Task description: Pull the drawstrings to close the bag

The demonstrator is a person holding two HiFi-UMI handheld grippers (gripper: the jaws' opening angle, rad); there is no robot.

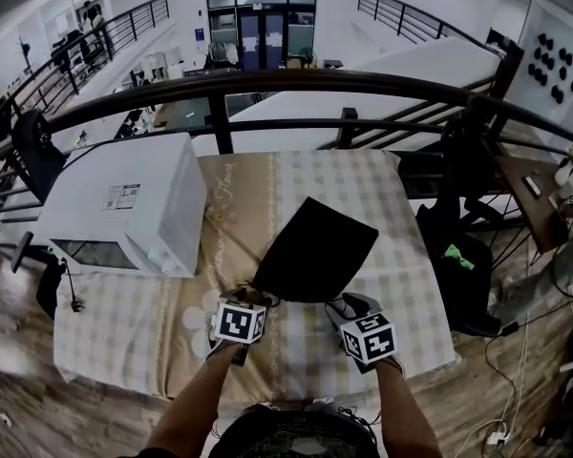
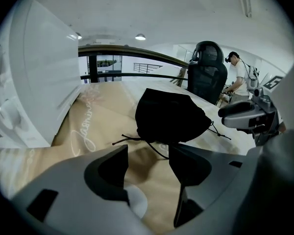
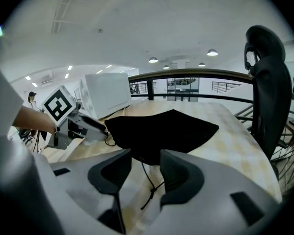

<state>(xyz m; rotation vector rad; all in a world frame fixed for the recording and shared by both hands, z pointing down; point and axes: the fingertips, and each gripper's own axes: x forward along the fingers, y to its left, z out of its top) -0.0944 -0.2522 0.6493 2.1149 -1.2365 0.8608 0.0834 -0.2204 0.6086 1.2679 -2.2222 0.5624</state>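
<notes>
A black drawstring bag (image 1: pixel 315 251) lies flat on the checked tablecloth (image 1: pixel 296 361), its gathered mouth toward me. My left gripper (image 1: pixel 251 298) sits at the mouth's left corner and my right gripper (image 1: pixel 348 304) at its right corner. In the left gripper view the bag (image 2: pixel 169 116) lies just beyond the left gripper (image 2: pixel 148 152). Its jaws stand apart, with a thin black cord (image 2: pixel 157 150) running loose across the gap. In the right gripper view the right gripper (image 3: pixel 146 156) is open too, and the other cord (image 3: pixel 149 180) lies slack on the cloth between its jaws, below the bag (image 3: pixel 161 131).
A white microwave (image 1: pixel 124 208) stands on the table's left part, close to the bag. A dark railing (image 1: pixel 267 82) runs behind the table. A black office chair (image 1: pixel 458 246) stands off the right edge. A person (image 2: pixel 240 77) stands far off in the left gripper view.
</notes>
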